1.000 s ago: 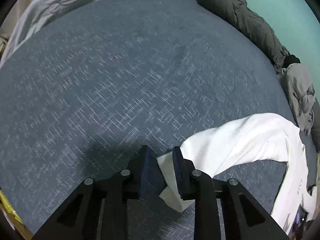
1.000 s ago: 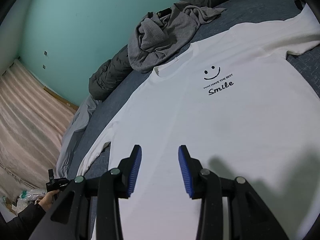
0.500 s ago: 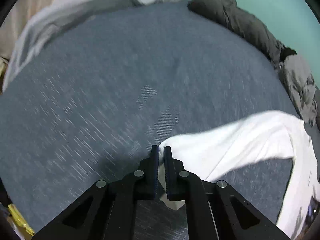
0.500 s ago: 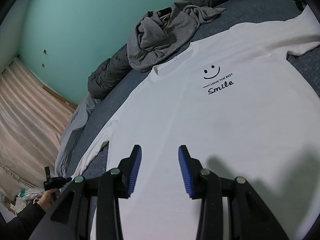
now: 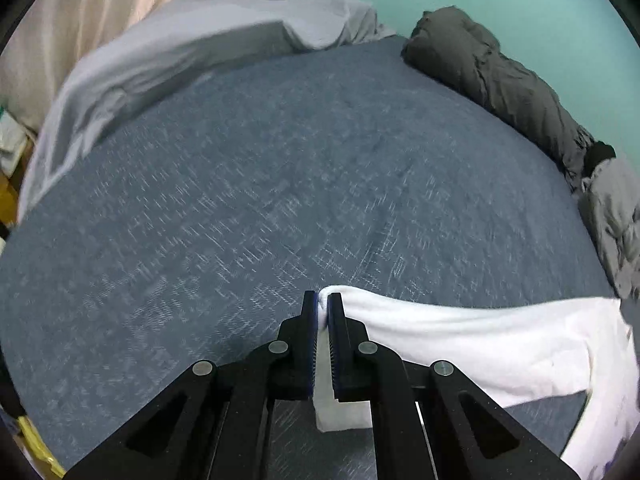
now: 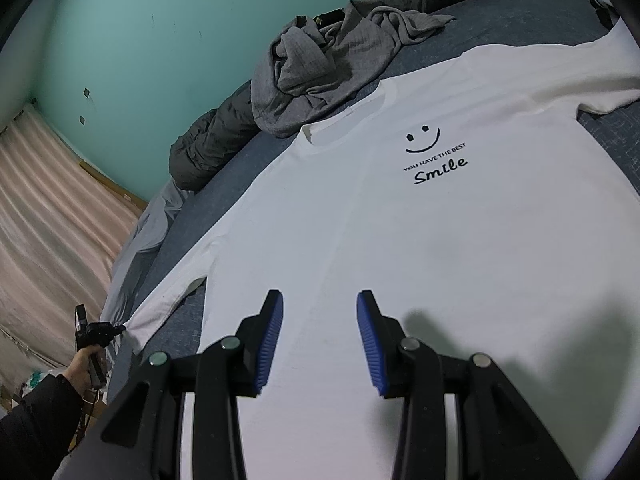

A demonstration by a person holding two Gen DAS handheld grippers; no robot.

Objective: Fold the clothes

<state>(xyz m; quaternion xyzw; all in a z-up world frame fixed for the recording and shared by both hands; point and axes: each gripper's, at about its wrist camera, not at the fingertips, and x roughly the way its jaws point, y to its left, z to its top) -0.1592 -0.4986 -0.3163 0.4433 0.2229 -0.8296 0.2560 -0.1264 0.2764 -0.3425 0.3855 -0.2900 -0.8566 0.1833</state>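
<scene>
A white long-sleeved T-shirt [image 6: 420,232] with a black smiley and "Smile" print lies face up on the blue bed cover [image 6: 512,16]. Its left sleeve [image 5: 460,336] stretches away toward the lower right of the left wrist view. My left gripper [image 5: 323,304] is shut on the cuff of that sleeve, and a bit of white cloth hangs below the jaws. In the right wrist view the left gripper [image 6: 120,329] shows at the sleeve's end, held by a hand. My right gripper [image 6: 320,300] hovers open over the shirt's lower body, nothing between its fingers.
A crumpled grey garment [image 6: 332,60] lies just beyond the shirt's collar. A dark grey rolled duvet [image 5: 500,76] runs along the teal wall [image 6: 160,20]. A pale grey sheet [image 5: 168,56] is bunched at the far edge of the bed cover [image 5: 240,200]. Pink curtains [image 6: 44,224] hang at left.
My left gripper closed on the sleeve cuff and has pulled it outward, drawing the sleeve straighter. My right gripper stayed open above the shirt.
</scene>
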